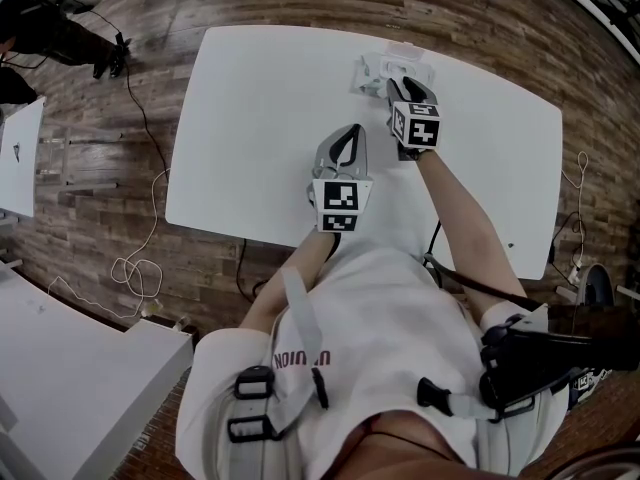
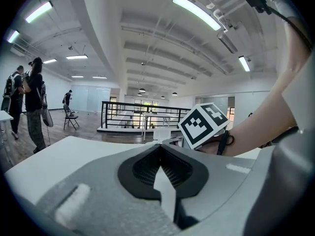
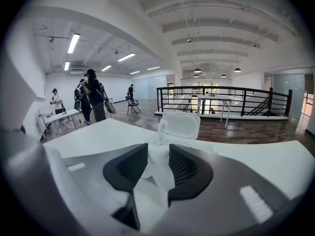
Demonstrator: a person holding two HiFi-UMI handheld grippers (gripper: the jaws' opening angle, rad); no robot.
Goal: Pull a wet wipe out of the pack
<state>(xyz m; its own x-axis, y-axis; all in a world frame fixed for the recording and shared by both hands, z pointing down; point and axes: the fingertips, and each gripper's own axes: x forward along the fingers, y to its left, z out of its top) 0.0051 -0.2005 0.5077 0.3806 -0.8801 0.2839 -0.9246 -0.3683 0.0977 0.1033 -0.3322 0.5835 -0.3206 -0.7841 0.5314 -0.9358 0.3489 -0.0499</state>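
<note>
Wipe (image 3: pixel 158 168) sticks up from the open pack (image 3: pixel 181 126), standing between your right gripper's (image 3: pixel 157 149) spread jaws, not yet pinched. You're at the grasp: close on it, then draw away from the pack. Your left gripper (image 2: pixel 160 147), closed and empty, waits well short of the pack.

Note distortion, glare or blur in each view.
Head view: fisheye bows the white table, light even. Left gripper view: black vignette, ceiling strip light glares, near jaws soft. Right gripper view: same vignette; the wet wipe looks washed out.
</note>
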